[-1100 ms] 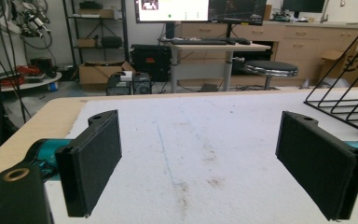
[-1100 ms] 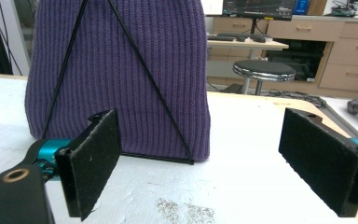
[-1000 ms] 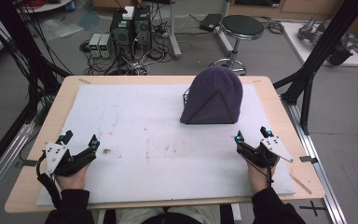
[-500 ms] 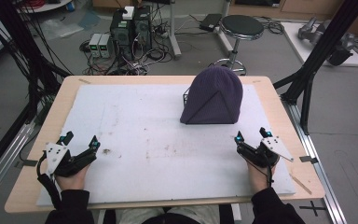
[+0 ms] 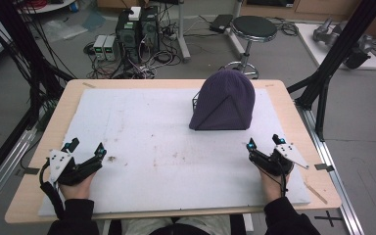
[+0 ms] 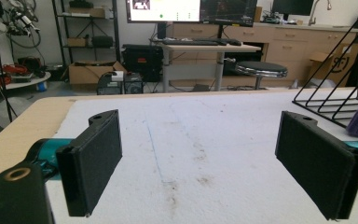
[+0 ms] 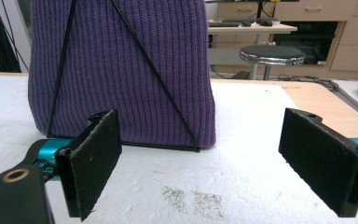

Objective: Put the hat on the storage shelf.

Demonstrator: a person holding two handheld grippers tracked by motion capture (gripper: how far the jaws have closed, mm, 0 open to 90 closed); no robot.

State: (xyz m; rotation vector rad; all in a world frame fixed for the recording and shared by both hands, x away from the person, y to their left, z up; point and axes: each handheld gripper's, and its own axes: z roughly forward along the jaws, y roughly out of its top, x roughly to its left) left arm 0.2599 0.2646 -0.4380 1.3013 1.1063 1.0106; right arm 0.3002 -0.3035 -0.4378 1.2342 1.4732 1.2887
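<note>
The left gripper (image 5: 85, 148) rests with jaws wide and empty, well apart from the purple beanie (image 5: 223, 100), toward the mat's near-left corner. The beanie covers a black wire stand (image 7: 121, 74). The right gripper (image 5: 266, 143), spread wide and empty, sits near the beanie's front-right.

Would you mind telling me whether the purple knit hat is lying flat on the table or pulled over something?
Pulled over something: the purple knit hat stands upright, stretched over a black wire rack whose struts cross its front.
</note>
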